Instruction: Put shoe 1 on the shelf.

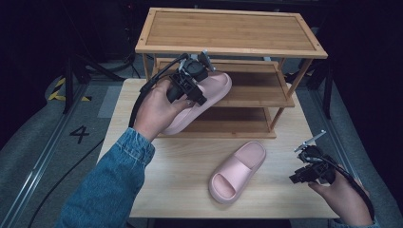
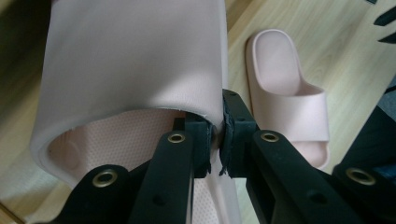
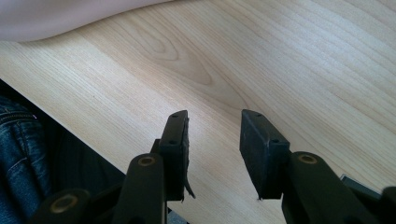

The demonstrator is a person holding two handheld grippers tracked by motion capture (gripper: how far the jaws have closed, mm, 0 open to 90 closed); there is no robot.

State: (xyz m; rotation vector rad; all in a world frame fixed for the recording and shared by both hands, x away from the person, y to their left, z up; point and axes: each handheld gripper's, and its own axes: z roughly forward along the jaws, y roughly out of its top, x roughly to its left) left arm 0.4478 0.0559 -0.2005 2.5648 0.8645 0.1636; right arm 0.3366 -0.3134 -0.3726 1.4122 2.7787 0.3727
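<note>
Gripping the strap of a pink slide sandal [image 1: 202,97], my left tongs [image 1: 188,90] were clamped on its upper band, the black pads [image 2: 201,140] pinching the thin edge of the strap from both sides. I had that sandal raised off the table, toe end pointing ahead of the tongs toward the middle shelf of the bamboo shoe rack [image 1: 228,52], which stood just beyond them at the far edge of the wooden table [image 1: 180,166]. My left hand [image 1: 154,111], in a denim sleeve [image 1: 111,185], wrapped the tool's body from behind.

From the left tongs' own camera, the second pink sandal [image 2: 289,98] lay below and to the right of the jaws, flat on the tabletop, sole down, well apart from the one I held. In the high view it sat between the two tongs, nearer the right pair, with its open toe toward me.

My right tongs [image 1: 295,176] hung released near the table's right edge, jaws standing apart with nothing between them and bare wood grain beneath the pads [image 3: 261,149]. My right hand [image 1: 340,194] held them just beside the resting sandal, not touching it.
</note>
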